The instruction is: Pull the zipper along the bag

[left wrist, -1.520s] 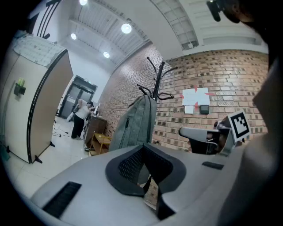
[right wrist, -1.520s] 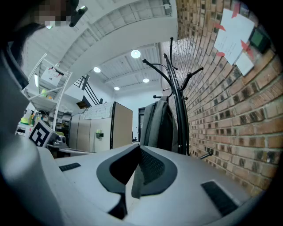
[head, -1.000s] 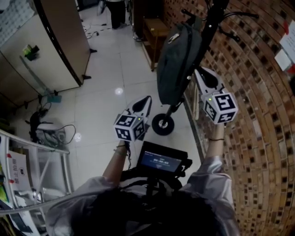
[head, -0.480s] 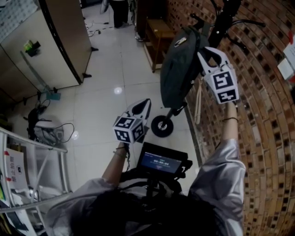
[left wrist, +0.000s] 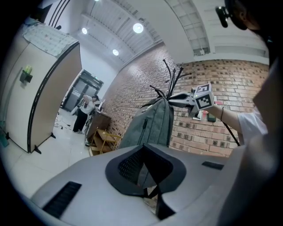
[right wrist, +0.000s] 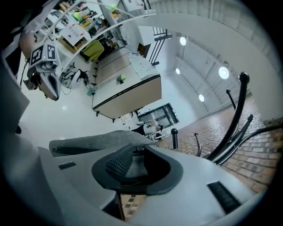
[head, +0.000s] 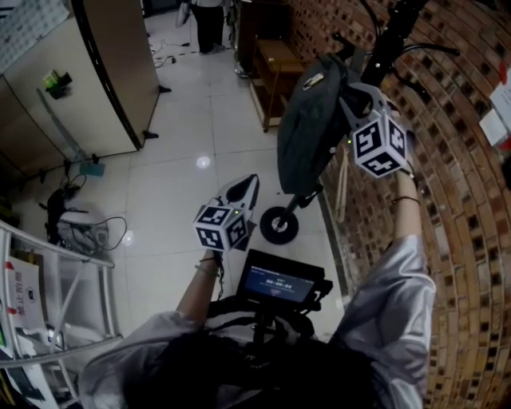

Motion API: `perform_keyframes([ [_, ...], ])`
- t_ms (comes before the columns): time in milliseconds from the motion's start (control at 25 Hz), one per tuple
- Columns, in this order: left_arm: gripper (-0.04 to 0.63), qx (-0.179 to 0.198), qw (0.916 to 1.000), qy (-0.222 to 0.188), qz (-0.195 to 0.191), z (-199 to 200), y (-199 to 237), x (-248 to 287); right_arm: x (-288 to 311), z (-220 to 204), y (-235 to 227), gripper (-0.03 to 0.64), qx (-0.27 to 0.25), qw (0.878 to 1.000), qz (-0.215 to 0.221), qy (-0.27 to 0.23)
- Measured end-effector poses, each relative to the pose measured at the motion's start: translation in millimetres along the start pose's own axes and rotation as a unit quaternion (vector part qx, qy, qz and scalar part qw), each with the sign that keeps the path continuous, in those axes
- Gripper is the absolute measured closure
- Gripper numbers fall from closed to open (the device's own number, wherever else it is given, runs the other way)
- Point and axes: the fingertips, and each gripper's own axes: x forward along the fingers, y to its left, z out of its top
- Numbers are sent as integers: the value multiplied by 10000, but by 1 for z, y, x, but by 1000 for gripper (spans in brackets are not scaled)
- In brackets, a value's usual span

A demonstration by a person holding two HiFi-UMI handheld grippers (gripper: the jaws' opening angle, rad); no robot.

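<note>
A grey backpack (head: 307,128) hangs upright from a black scooter's handlebar against the brick wall; a dark zipper runs down its front (left wrist: 142,128). My right gripper (head: 345,96) is raised to the bag's top right, shut, with its tips at or just over the top fabric (right wrist: 93,142); I cannot tell whether they touch it. In the right gripper view the jaw tips (right wrist: 140,148) meet with nothing clamped that I can see. My left gripper (head: 254,179) hangs lower and to the left, apart from the bag, shut and holding nothing (left wrist: 145,145).
The scooter's front wheel (head: 279,225) rests on the white tile floor below the bag. A wooden shelf (head: 279,68) stands beyond it by the brick wall (head: 455,208). A big beige cabinet (head: 104,72) is at left, a metal rack (head: 56,264) nearer left, a person (head: 207,20) far off.
My right gripper rose from beside the bag's lower right to its top and turned in toward it. The left gripper barely moved.
</note>
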Motion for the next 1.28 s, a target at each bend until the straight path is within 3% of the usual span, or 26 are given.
perform_keyframes([
  [360,588,-59,9999,-80,27,1,2,2,10,-2,-2,525,-428,9989,-112,136],
  [920,588,-67,10000,-8,55,-4,2,1,1,8,-19,528,35,9992,-152,-363],
  [1200,588,-163,9996,-156,190,-1,-6,18,9,16,-9,528,-872,9949,58,-498],
  [1280,588,-182,9993,-218,234,2,-9,22,9,18,-8,528,-909,9939,116,-617],
])
